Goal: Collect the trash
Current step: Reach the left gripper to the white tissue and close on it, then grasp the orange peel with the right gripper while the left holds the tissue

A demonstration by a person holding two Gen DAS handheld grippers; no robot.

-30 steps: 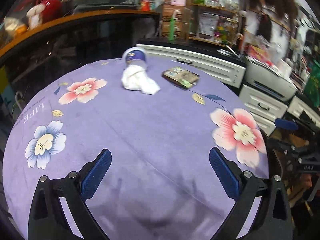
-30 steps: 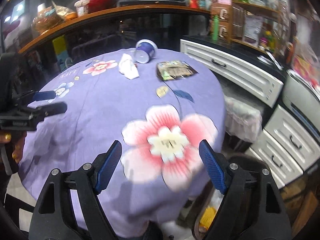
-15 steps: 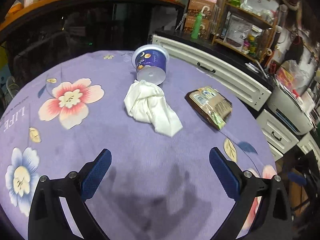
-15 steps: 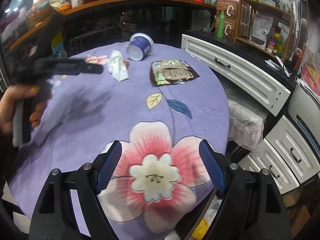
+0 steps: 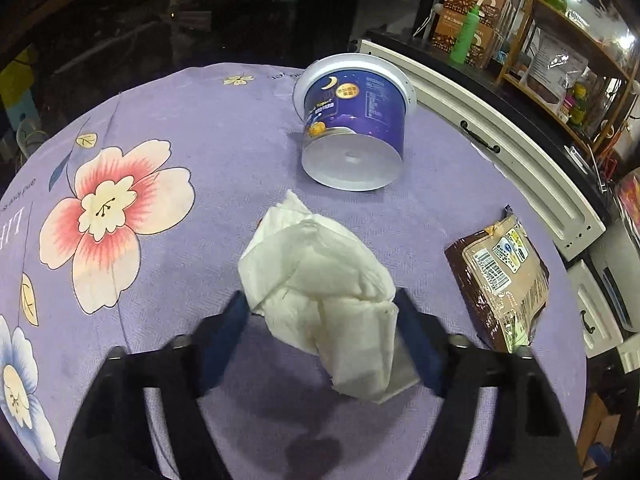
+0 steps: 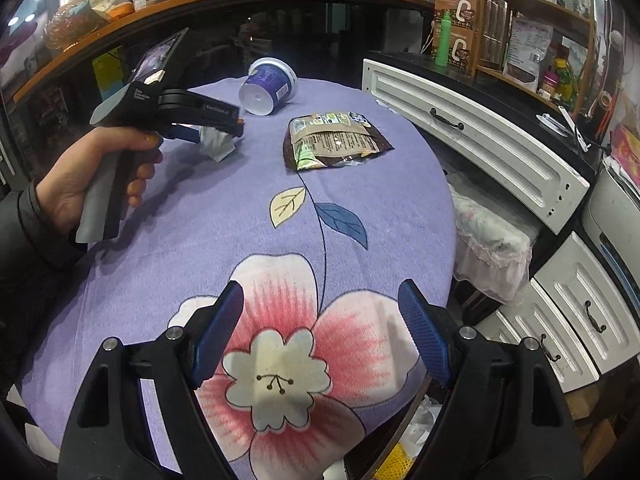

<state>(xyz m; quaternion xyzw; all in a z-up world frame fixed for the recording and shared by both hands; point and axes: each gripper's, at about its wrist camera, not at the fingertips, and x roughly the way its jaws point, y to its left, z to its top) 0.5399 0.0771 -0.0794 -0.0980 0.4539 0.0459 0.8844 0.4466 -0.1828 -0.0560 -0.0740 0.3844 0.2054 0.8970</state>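
A crumpled white tissue [image 5: 324,284] lies on the purple flowered tablecloth [image 5: 168,128], between the fingers of my left gripper [image 5: 322,308], which is open around it with both blue pads beside its edges. The tissue also shows in the right wrist view [image 6: 216,142] under the left gripper [image 6: 200,134]. A blue and white tub [image 5: 352,128] lies on its side beyond the tissue. A brown snack packet [image 5: 500,280] lies to the right. My right gripper [image 6: 320,320] is open and empty above a pink flower near the table's front edge.
White drawer units [image 6: 472,128] stand along the table's right side. Cluttered shelves [image 6: 520,20] and a wooden counter [image 6: 120,24] lie behind. A bin with trash [image 6: 408,440] shows below the table edge by the right gripper.
My left gripper has moved forward across the table until its fingers straddle the tissue. The right gripper has edged forward slightly and stays open.
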